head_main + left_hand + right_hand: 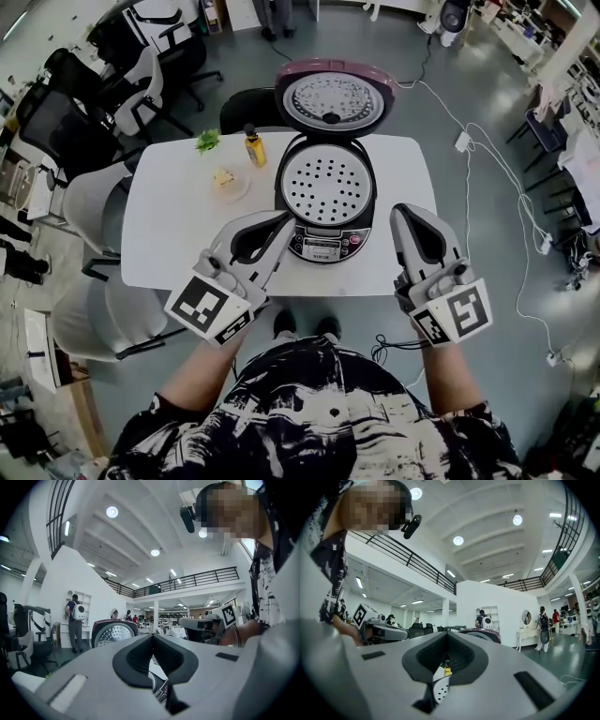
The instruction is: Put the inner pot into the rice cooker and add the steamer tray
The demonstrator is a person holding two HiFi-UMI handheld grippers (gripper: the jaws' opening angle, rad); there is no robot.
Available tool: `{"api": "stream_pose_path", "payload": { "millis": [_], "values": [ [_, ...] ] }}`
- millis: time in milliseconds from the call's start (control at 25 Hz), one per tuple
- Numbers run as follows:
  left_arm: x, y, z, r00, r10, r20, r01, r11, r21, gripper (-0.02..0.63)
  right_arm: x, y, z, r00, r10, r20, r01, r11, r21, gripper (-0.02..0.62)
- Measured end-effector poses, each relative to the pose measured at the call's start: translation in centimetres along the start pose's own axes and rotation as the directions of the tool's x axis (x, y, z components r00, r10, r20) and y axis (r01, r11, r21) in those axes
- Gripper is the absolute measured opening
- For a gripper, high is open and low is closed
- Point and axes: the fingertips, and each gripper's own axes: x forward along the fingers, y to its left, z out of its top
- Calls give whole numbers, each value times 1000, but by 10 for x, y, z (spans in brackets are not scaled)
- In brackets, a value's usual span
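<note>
Left claw (pixel 279 223) and right claw (pixel 405 212) clenched, empty, flanking the rice cooker (pixel 323 246); steamer tray (pixel 328 185) seemingly seated inside.

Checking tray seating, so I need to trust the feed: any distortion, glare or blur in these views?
Head view: heavy fisheye bends the room's edges, but the steamer tray in the rice cooker is sharp, evenly lit, glare-free. Left gripper view: ceiling lamps blow out white; the railing curves. Right gripper view: same blown-out lamps and curved railing.
</note>
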Motion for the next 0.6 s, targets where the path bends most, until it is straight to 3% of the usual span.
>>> {"api": "stream_pose_path", "payload": {
  "millis": [600],
  "values": [
    [-1, 11, -4, 1000, 24, 11, -23, 1000, -13, 5, 9, 2, -11, 999, 2, -32, -2, 1000, 0, -3]
  ]
}}
